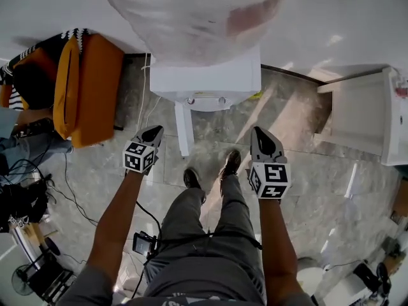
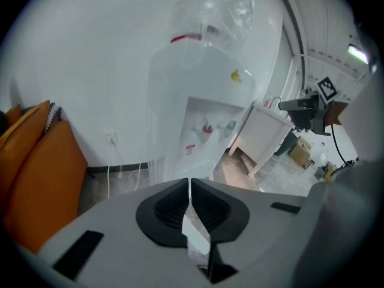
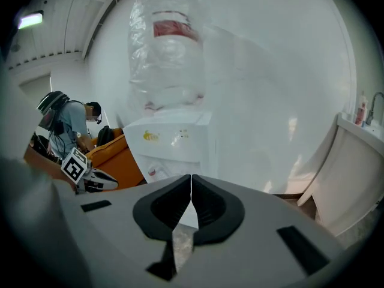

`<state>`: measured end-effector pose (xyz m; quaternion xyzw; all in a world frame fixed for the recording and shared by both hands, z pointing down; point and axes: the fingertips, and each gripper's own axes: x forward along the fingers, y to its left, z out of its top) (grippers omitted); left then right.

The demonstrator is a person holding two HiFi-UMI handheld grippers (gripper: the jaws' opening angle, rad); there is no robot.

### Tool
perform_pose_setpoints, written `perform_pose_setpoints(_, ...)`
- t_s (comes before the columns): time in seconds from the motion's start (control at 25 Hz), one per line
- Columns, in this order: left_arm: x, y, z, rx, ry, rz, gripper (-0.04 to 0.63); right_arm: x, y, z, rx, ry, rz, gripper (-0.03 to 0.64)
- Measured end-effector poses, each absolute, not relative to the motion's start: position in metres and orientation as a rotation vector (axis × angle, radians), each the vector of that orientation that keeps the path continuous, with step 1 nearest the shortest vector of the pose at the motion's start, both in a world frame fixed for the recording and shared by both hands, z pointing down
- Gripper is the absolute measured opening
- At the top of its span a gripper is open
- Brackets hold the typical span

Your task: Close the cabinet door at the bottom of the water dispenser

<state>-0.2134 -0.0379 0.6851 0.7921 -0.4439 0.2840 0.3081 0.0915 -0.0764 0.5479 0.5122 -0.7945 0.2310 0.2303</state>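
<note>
A: What takes up most of the head view?

B: A grey marble floor (image 1: 299, 164), and at its far edge the white dispenser (image 1: 210, 81) against the wall, with a big clear bottle (image 1: 197, 18) on top

A: And either side of it?

B: An orange sofa (image 1: 95, 94) to the left, with a power lead (image 1: 141, 101) hanging down the wall between the two. A white unit (image 1: 360, 116) stands well apart on the right

A: Where is the door?

B: The door (image 1: 184, 129) hangs at the foot of the dispenser, open. It is swung out towards the person and shows edge-on as a narrow white slab, pointing at the black shoes (image 1: 192, 178)

A: How do the claws sit?

B: The left claw (image 1: 152, 134) shows just left of the door, with a gap between them. The right claw (image 1: 264, 144) shows on the door's other side, further from it. Both are aimed forward and down at the dispenser

A: Wide or narrow?

B: Narrow, both of them. In each claw's own view the black pads meet at the tips with nothing between them, so neither holds a thing and neither touches the door

A: Anything smaller?

B: A black cable (image 1: 73, 196) trails over the floor by the left arm
</note>
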Motion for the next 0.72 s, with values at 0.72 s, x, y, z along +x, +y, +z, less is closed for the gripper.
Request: perform_pose_setpoints(0.72,-0.208,0.005,0.906,1.682,-0.972,0.903,0.15,0.133,-0.072,0.664,1.389,-2.057,0.727,0.029)
